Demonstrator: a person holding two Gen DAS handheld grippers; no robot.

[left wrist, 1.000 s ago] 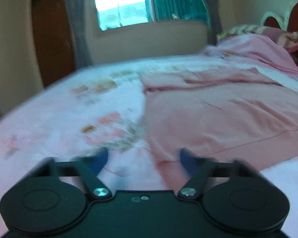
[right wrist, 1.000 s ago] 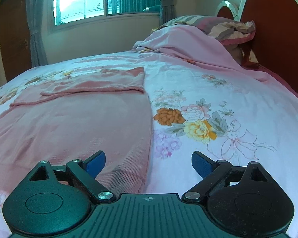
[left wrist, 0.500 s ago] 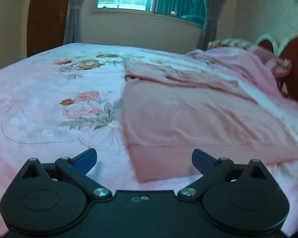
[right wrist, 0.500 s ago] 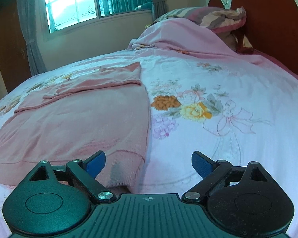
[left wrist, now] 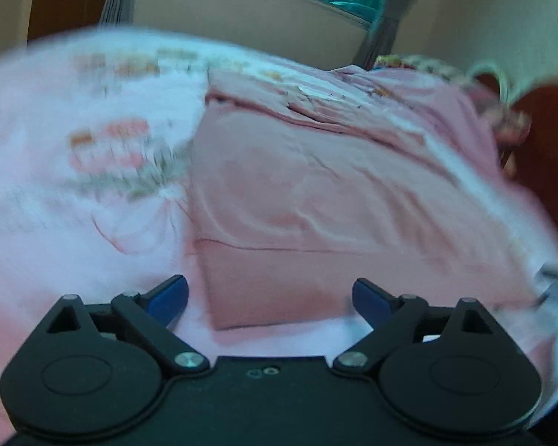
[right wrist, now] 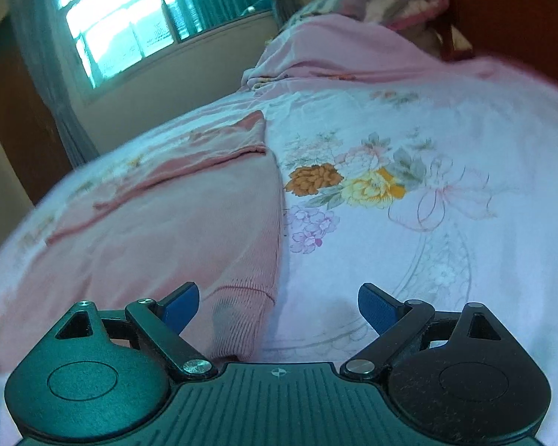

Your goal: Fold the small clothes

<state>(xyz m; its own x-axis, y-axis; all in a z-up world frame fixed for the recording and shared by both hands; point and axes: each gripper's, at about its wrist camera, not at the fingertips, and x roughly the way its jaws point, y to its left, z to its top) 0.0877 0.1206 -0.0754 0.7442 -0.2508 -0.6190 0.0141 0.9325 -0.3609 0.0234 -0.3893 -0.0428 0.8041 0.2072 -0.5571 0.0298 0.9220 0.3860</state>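
A pink knit sweater (left wrist: pixel 316 193) lies flat on the floral bedsheet (right wrist: pixel 409 148), its ribbed hem nearest, while the left tongs (left wrist: pixel 269 295) stand wide and empty over the hem's left corner and the right tongs (right wrist: pixel 279 303) stand wide and empty over its right corner.
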